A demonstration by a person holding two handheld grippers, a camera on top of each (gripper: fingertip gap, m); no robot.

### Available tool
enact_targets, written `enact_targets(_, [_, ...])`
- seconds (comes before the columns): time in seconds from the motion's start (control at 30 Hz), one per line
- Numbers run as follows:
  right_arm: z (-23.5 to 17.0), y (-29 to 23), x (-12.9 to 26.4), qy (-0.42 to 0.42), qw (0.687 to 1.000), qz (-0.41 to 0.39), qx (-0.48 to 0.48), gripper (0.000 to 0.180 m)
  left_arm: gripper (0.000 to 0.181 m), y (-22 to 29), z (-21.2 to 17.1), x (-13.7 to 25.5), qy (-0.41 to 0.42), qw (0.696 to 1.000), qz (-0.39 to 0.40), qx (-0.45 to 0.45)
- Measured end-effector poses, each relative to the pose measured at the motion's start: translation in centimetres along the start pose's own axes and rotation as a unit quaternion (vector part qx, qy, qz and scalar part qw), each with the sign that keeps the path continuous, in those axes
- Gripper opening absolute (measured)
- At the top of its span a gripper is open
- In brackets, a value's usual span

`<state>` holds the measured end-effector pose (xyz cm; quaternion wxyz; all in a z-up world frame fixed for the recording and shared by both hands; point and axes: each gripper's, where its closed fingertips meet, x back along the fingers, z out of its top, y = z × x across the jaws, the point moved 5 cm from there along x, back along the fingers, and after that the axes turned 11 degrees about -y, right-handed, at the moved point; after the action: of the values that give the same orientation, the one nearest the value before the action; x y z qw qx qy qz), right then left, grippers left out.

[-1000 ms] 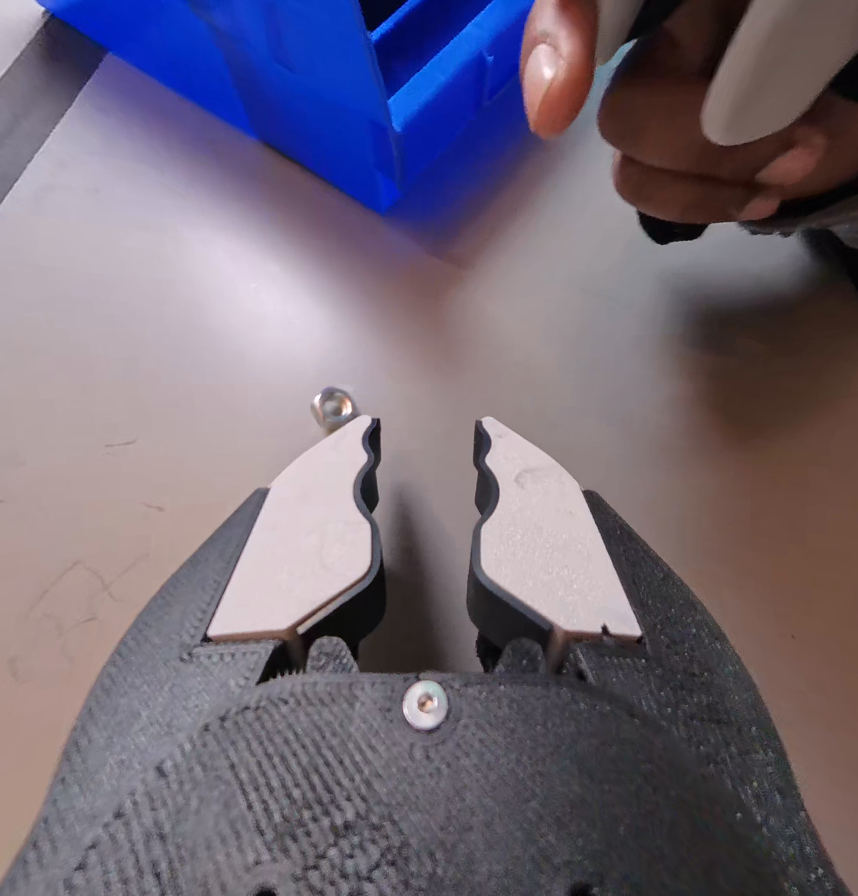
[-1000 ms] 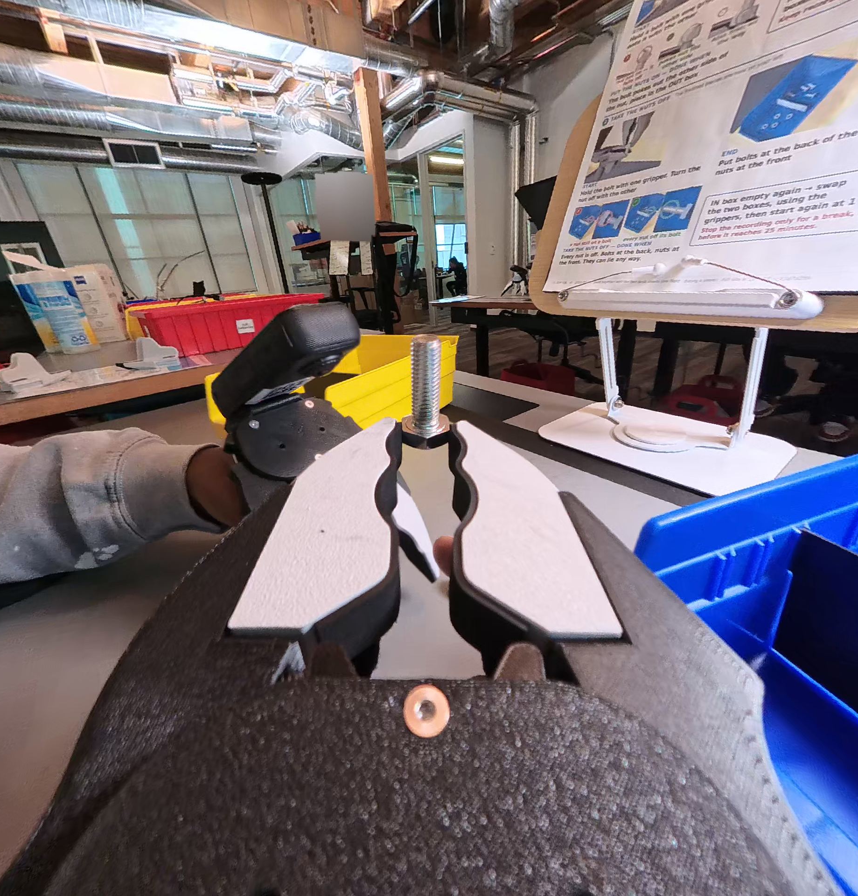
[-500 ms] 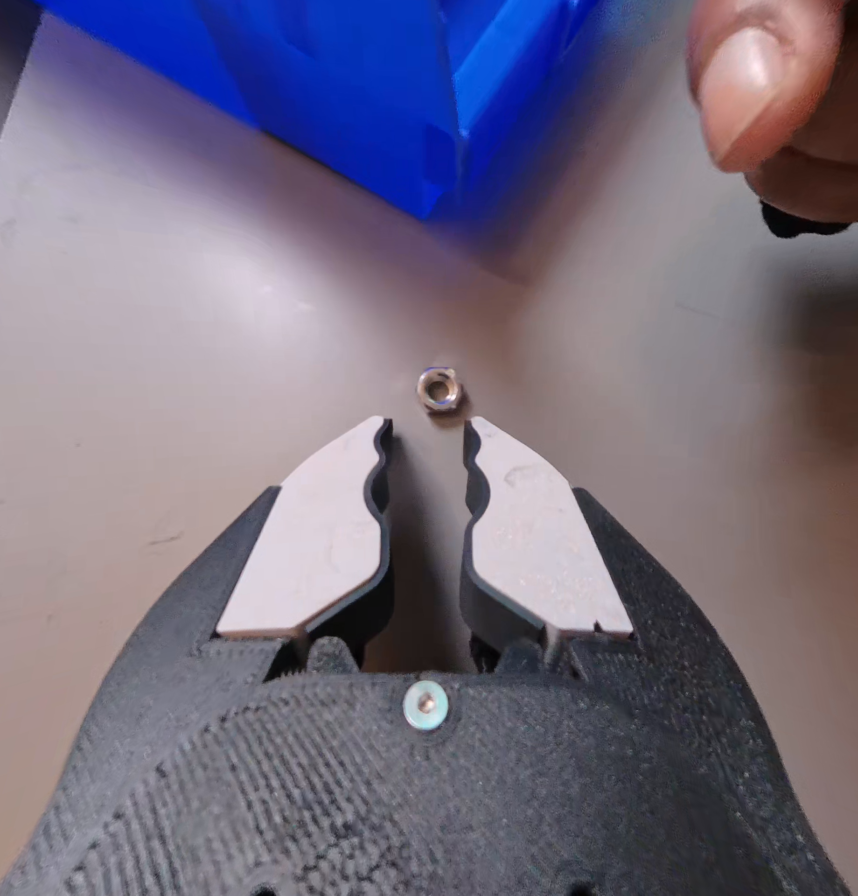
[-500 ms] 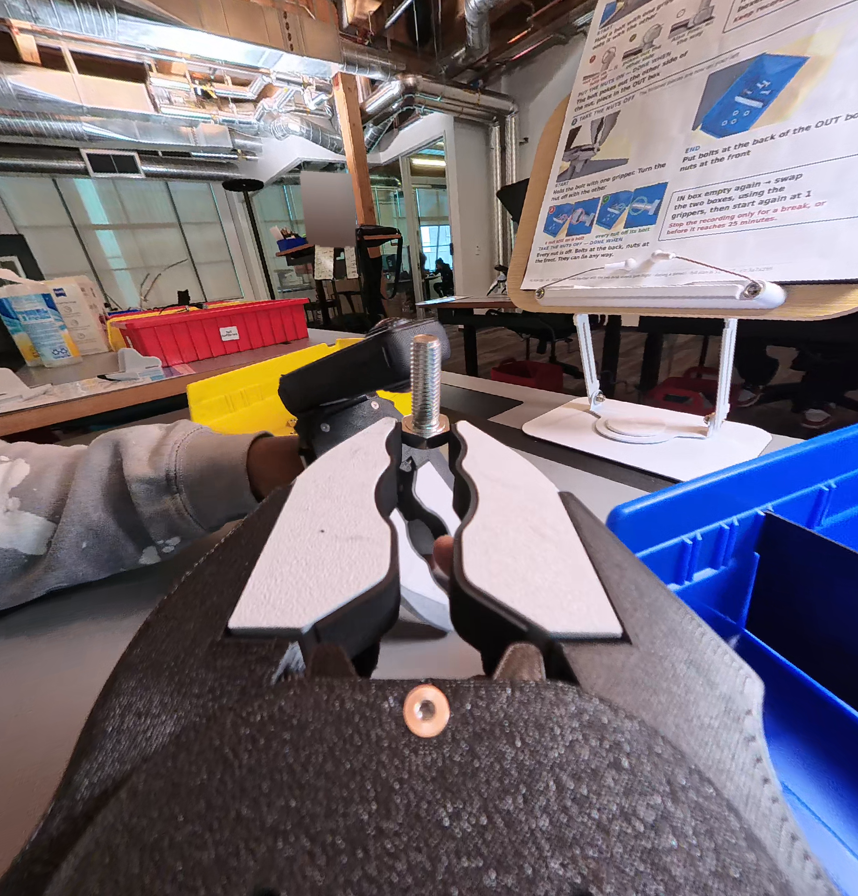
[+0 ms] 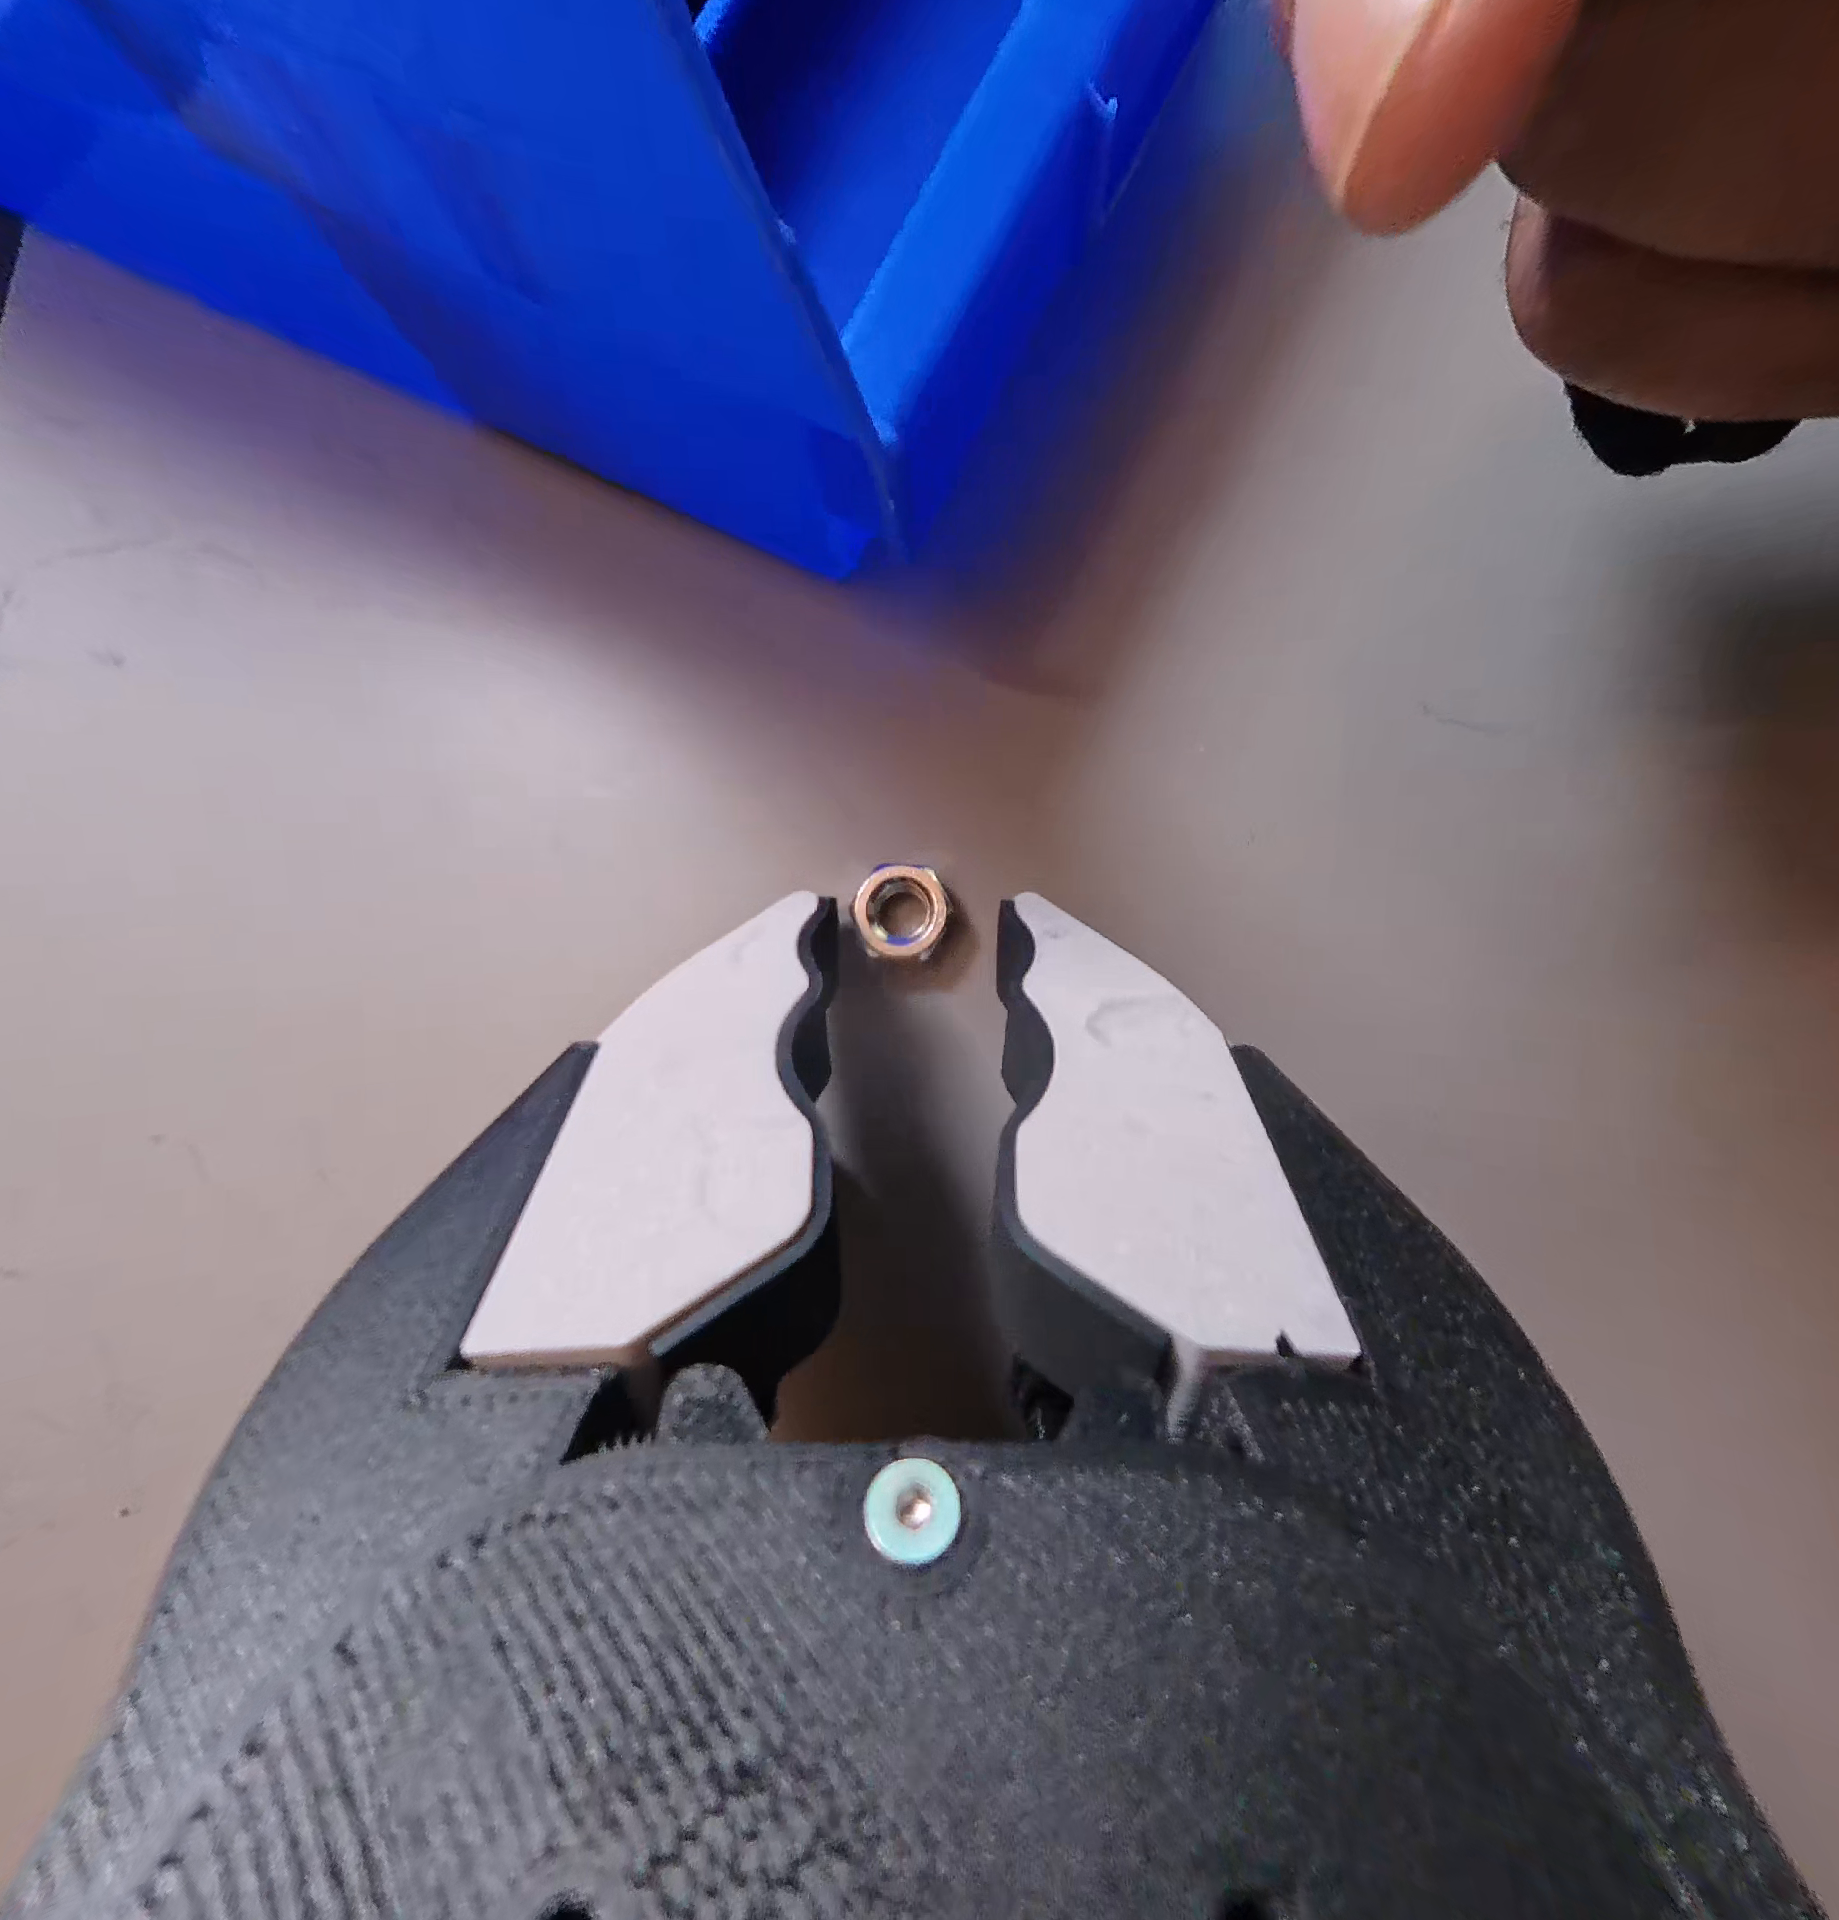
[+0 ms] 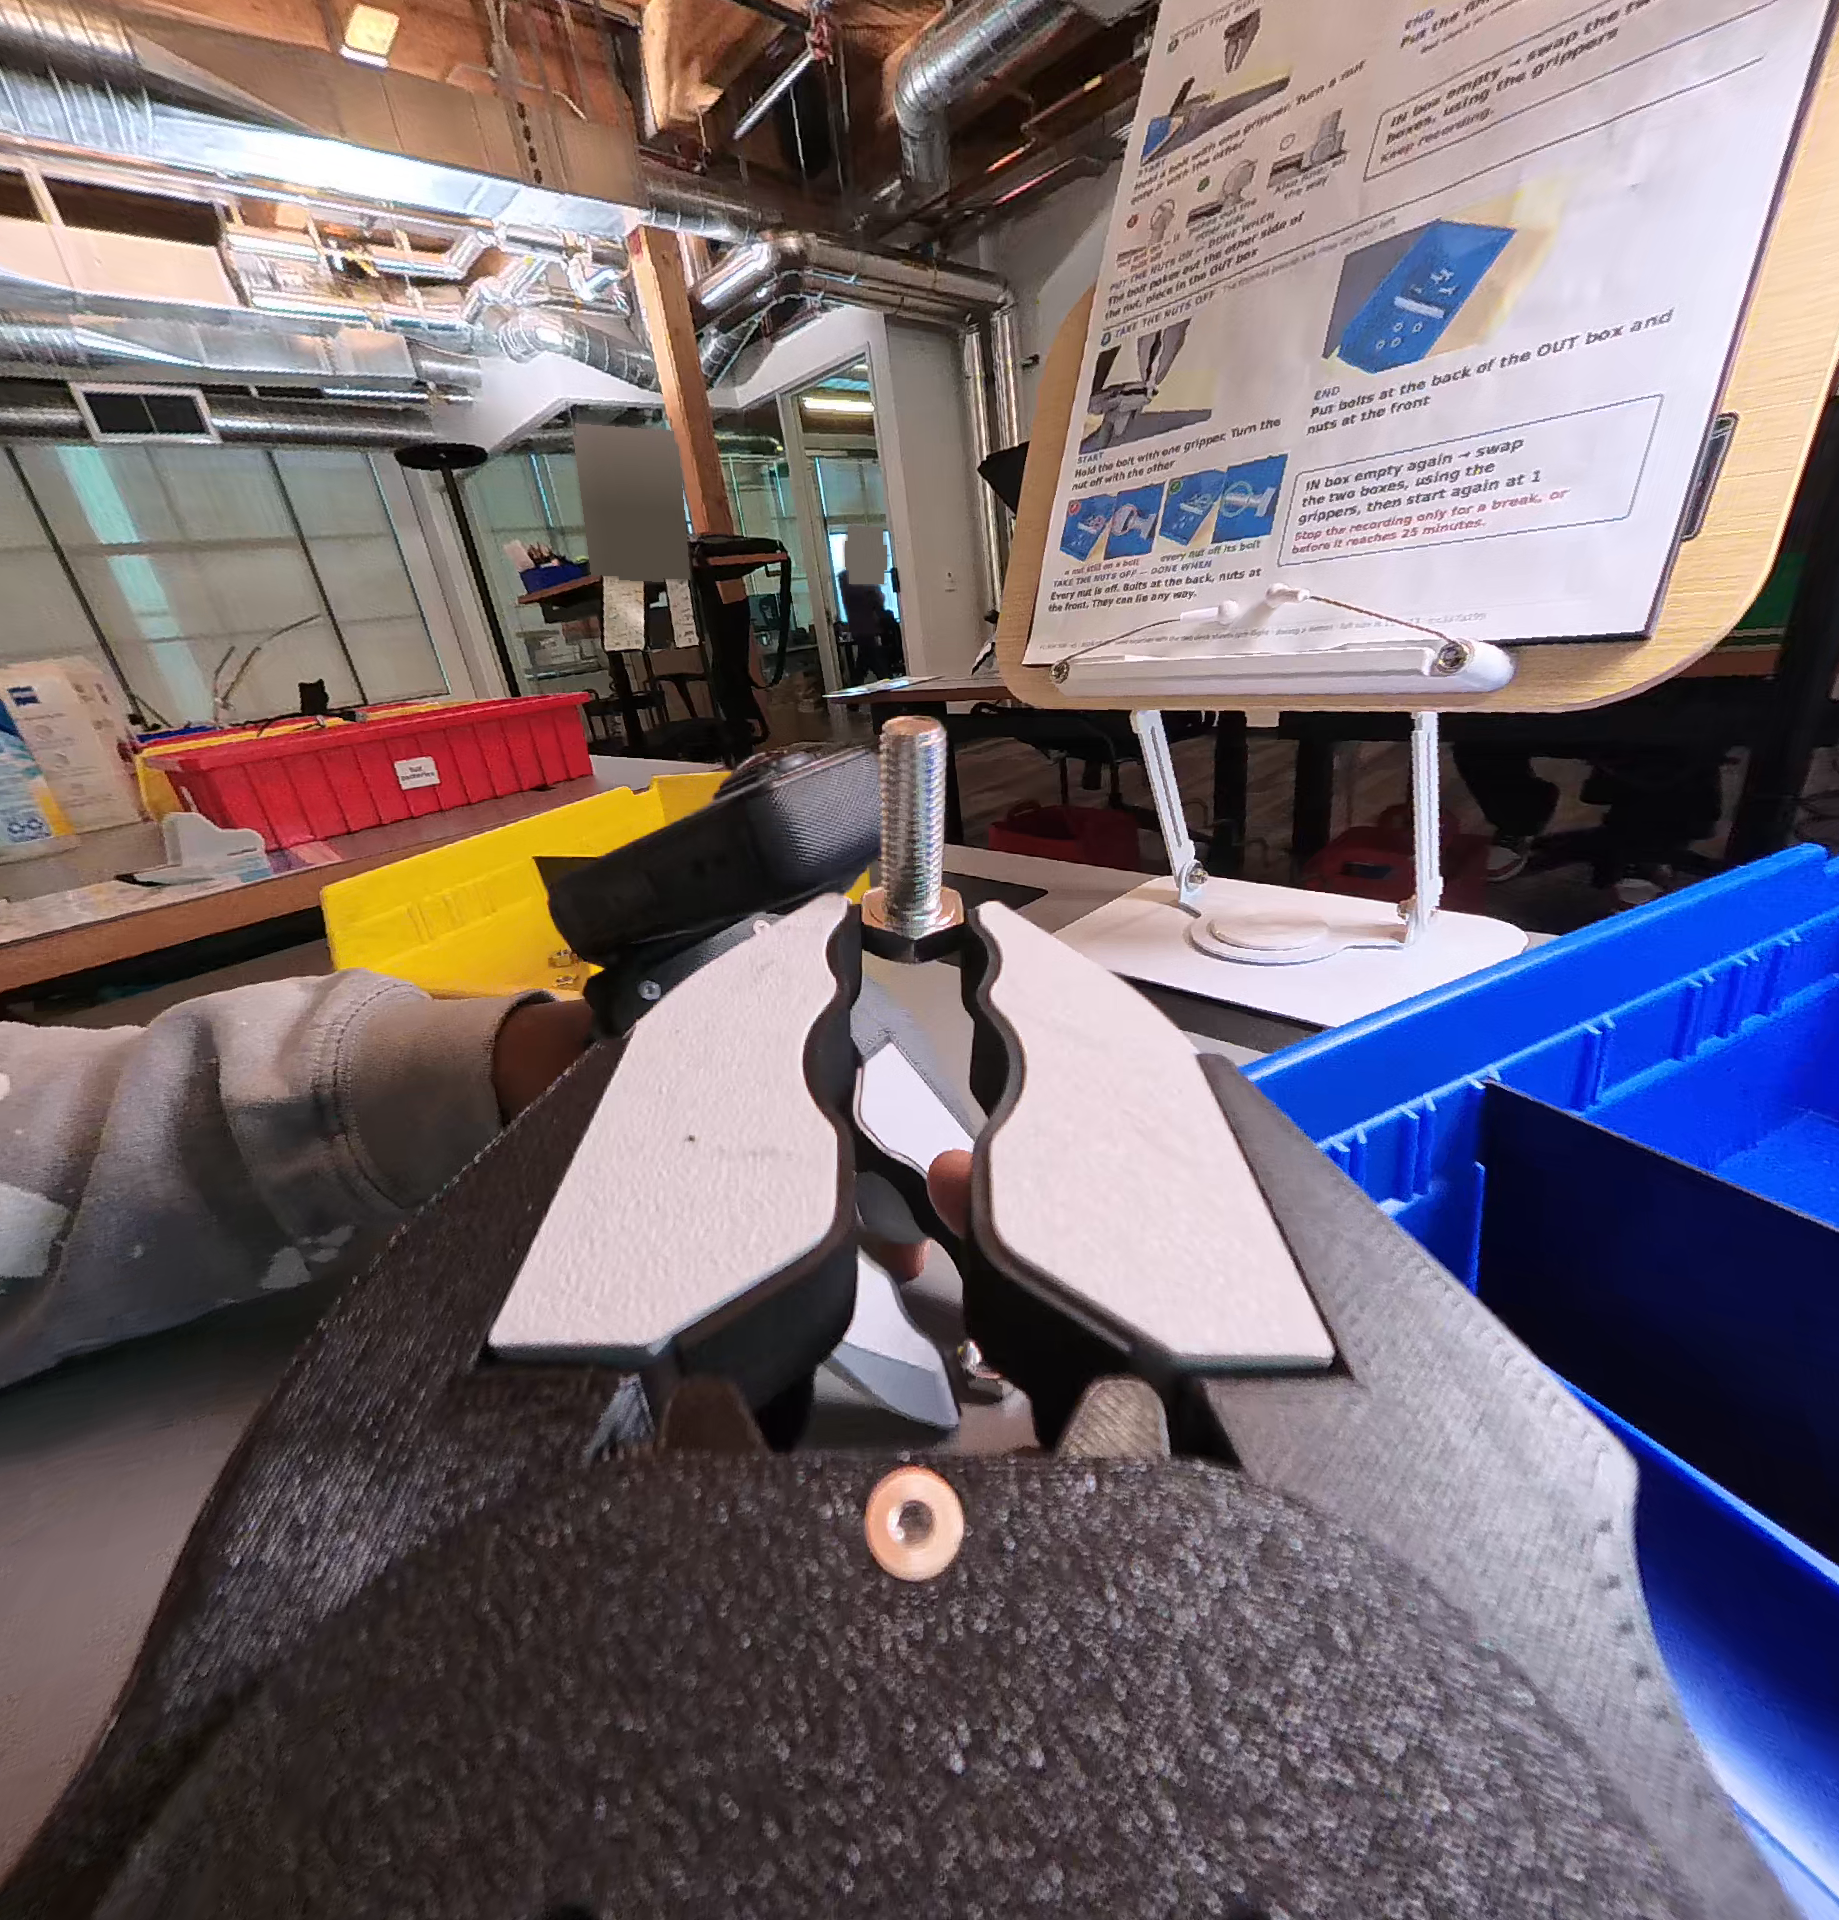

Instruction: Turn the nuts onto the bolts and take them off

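between the spread left gripper (image 5: 915,914) tips, nut (image 5: 902,917) flat on grey table (image 5: 375,779); blue bin (image 5: 582,260) cropped. right gripper (image 6: 912,925) clamps upright bolt (image 6: 912,831), head half hidden; workshop behind.

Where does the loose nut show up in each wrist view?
Left wrist view: the nut lies flat on the table, at the open left gripper's fingertips, nearer its left finger.
Right wrist view: not in it; the right gripper holds only a bolt.
Shared landmark: the blue bin.
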<state>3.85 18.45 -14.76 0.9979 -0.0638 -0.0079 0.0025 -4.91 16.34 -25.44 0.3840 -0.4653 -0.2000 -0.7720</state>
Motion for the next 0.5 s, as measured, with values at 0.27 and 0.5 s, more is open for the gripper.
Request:
enact_targets(0.27, [-0.1,0.1,0.0,-0.002,1.000,0.000,-0.004,0.018,0.021,0.3,-0.1,0.1,-0.010,1.000,0.012,0.007])
enact_targets(0.5, [-0.6,-0.6,-0.4,-0.015,1.000,0.010,0.007,0.018,0.021,0.6,-1.5,0.9,-0.014,0.999,0.026,0.013])
